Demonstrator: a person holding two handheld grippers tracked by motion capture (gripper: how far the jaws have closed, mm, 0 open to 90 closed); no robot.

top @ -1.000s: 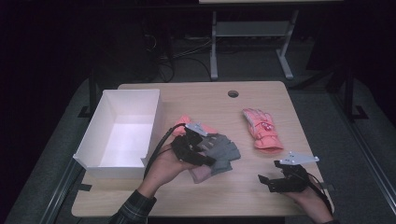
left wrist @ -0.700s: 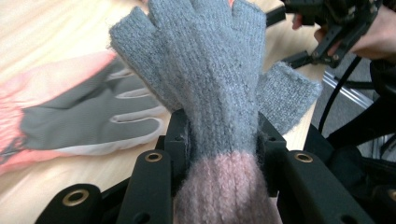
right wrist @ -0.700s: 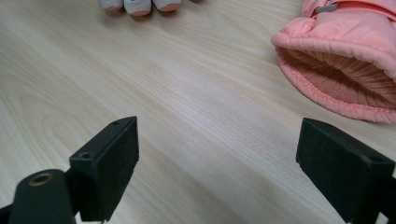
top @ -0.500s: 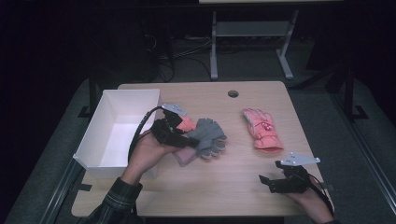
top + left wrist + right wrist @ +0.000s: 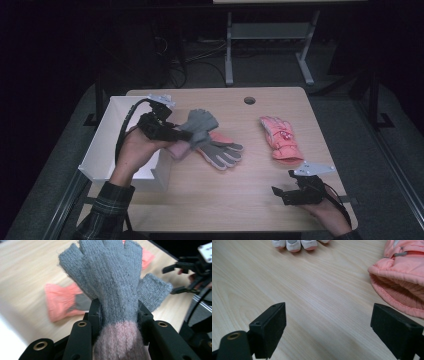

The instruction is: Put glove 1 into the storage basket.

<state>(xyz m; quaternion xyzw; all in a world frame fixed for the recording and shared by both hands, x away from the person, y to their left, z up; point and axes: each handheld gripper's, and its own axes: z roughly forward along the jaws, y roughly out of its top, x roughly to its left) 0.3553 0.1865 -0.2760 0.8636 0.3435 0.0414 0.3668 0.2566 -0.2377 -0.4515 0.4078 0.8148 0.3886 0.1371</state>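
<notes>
my left gripper (image 5: 117,315) is clamped on the grey knitted fingerless glove with a pink cuff (image 5: 112,282), lifted beside the white open box (image 5: 102,150). right gripper (image 5: 329,325) rests wide apart on the table. next i probably carry it over the box and release.

My light wooden worktop (image 5: 240,195) sits on a dark grey floor (image 5: 380,165). A white open-topped rectangular box (image 5: 100,150) rests at its left edge. Near the middle lies a flat grey-and-pink knitted glove (image 5: 220,150), fingers pointing right. Well apart, on the right, a puffy salmon-pink padded ski glove (image 5: 280,139). There's a small round hole (image 5: 249,100) near the far edge.
</notes>
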